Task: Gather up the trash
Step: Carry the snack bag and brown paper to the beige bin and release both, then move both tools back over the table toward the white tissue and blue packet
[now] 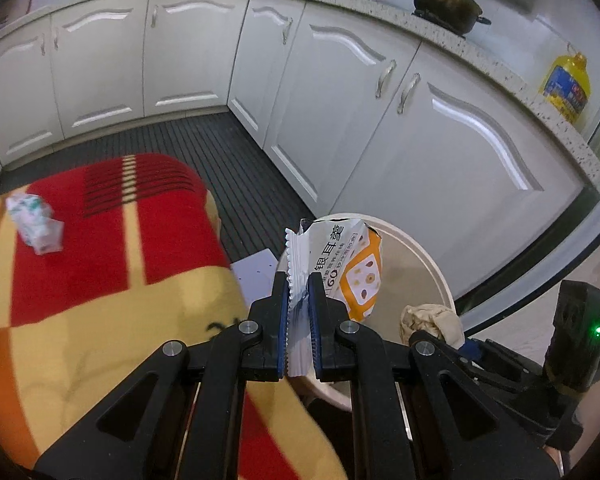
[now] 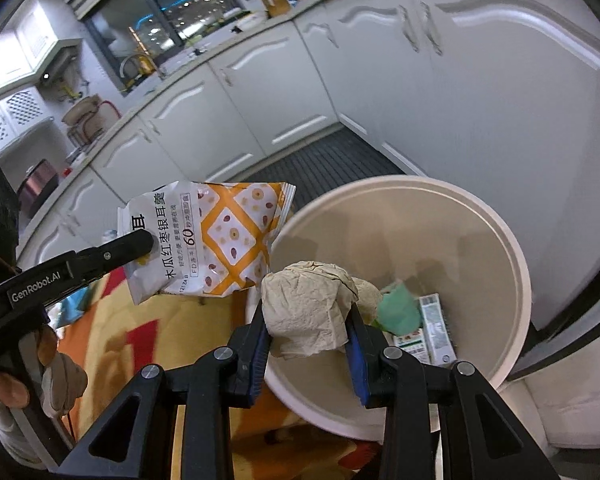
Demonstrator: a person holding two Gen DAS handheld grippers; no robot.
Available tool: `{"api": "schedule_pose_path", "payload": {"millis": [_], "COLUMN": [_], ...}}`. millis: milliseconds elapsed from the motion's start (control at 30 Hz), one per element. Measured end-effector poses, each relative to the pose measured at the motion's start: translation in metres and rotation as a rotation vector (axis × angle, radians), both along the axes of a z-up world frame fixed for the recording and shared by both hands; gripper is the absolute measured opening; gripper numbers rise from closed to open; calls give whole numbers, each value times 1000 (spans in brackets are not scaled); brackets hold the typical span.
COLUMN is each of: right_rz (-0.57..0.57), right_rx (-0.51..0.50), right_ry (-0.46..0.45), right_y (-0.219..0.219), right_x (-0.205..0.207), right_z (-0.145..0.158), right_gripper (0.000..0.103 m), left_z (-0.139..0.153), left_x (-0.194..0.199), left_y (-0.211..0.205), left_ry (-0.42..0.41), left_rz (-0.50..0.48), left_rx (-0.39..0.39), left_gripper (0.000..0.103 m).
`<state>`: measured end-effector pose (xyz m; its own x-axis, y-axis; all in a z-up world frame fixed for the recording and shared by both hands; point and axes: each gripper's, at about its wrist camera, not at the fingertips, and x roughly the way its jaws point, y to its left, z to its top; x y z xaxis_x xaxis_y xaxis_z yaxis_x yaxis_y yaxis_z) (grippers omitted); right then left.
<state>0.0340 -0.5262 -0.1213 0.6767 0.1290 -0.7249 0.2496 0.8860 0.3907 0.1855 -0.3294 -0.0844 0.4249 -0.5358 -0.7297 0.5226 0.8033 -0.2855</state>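
My left gripper (image 1: 299, 285) is shut on the crimped edge of a white and orange snack packet (image 1: 346, 266), held over the near rim of a cream round bin (image 1: 428, 256). From the right wrist the same packet (image 2: 216, 240) hangs from the left gripper's fingers (image 2: 134, 246) just left of the bin (image 2: 500, 240). My right gripper (image 2: 308, 320) is shut on a crumpled beige paper wad (image 2: 306, 312) above the bin's near edge; that wad (image 1: 430, 320) also shows in the left wrist view. A green scrap (image 2: 398, 308) and small cartons (image 2: 428, 332) lie inside the bin.
A red and yellow blanket (image 1: 100, 280) covers a surface left of the bin, with a crumpled white and green carton (image 1: 34, 220) on it. White cabinets (image 1: 380, 120) stand close behind the bin, over a dark slatted floor (image 1: 220, 160). A gloved hand (image 2: 40, 376) holds the left gripper.
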Motion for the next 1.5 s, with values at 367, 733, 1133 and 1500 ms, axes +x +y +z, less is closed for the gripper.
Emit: {"api": "schedule_pose_path", "payload": {"millis": [367, 733, 1133, 1500], "right_rz": [-44, -23, 21, 95], "right_rx": [-6, -3, -26, -53], "right_ry": [51, 34, 16, -31], "right_y": [-12, 3, 29, 73], "right_x": [-7, -5, -2, 1], "right_z": [-13, -6, 11, 35], "right_gripper": [63, 63, 63, 66], "left_z": [-15, -6, 0, 11], "left_x": [-6, -15, -27, -42], "left_y": [-2, 19, 43, 86], "left_ry": [36, -7, -49, -91], "left_rz": [-42, 2, 33, 81], "left_rx": [16, 44, 72, 69], "left_gripper": [40, 40, 42, 58]}}
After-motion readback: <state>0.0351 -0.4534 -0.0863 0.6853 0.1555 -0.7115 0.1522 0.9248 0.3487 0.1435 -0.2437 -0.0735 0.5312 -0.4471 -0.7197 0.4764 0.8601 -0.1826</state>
